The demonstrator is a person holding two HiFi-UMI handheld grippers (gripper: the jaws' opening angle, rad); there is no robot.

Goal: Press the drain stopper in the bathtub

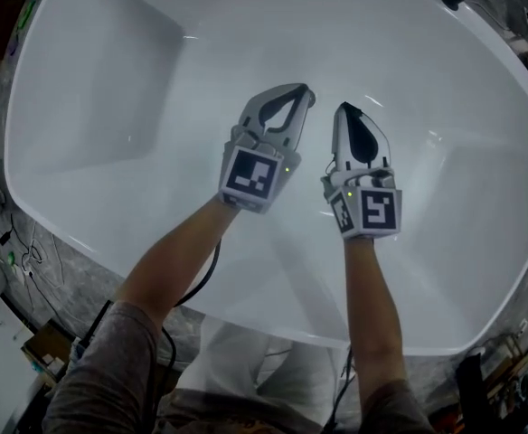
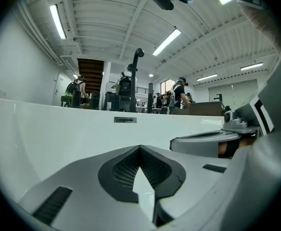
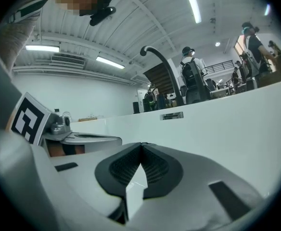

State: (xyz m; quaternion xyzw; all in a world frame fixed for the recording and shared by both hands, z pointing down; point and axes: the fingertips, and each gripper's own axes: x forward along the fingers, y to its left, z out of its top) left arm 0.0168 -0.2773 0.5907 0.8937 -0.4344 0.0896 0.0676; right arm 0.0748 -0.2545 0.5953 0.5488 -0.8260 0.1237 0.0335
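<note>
While held inside the bathtub (image 1: 101,70), the left gripper (image 1: 306,95) and right gripper (image 1: 344,109) sit close together. Both are clenched, empty.

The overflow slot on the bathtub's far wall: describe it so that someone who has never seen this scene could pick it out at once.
Take the big white bathtub and look at its far wall. Just under the rim, below the dark curved tap behind the tub, sits the overflow slot, a small flat grey rectangle. It is the only mark on that plain white wall.
</note>
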